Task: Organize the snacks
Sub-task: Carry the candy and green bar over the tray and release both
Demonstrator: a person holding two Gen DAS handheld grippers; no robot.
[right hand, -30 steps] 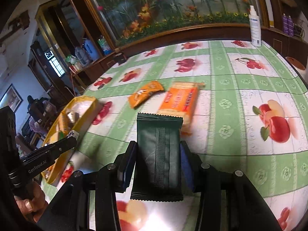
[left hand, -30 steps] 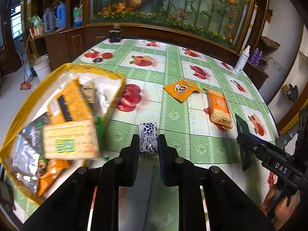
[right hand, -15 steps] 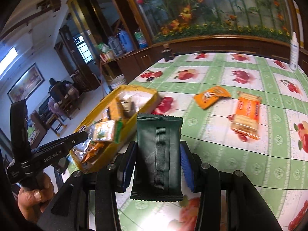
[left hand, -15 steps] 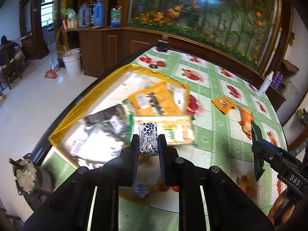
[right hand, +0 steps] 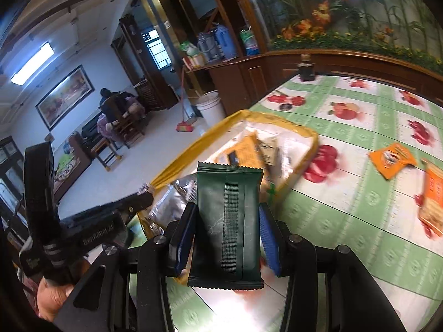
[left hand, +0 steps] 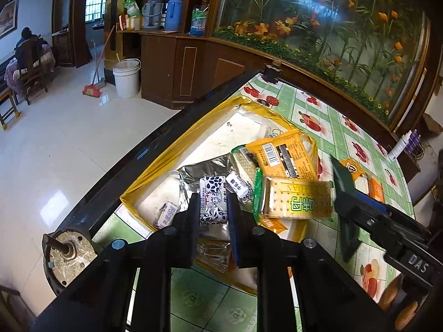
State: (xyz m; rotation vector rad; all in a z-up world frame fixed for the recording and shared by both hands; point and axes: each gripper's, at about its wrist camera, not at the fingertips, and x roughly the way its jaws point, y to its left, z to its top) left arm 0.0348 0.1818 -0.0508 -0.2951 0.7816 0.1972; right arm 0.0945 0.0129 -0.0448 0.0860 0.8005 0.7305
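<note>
Left gripper (left hand: 213, 215): clamped on a small blue-and-white patterned packet (left hand: 212, 203), held over the tray.
Tray (left hand: 177, 149): yellow-rimmed, at the table edge, holding foil packs, an orange packet (left hand: 282, 156) and a yellow cracker pack (left hand: 297, 199).
Right gripper (left hand: 344, 210): at the right, gripping a dark green packet (left hand: 343, 185).
Table (left hand: 326, 127): green fruit-print cloth.

Yellow tray (left hand: 155, 166) sits at the table's (left hand: 326, 127) left edge. Its near half is crowded: silver foil packs (left hand: 205, 168), small white sachets (left hand: 166, 213), a green-edged cracker pack (left hand: 296, 202) and an orange pack (left hand: 282, 155) overlap there. The tray's far end shows bare floor (left hand: 235, 127); access is open there from above. On the cloth right of the tray, an orange sachet (right hand: 393, 160) and an orange biscuit pack (right hand: 434, 202) lie well apart from it, with bare cloth between. A dark jar (right hand: 306, 69) stands at the table's far edge.
</note>
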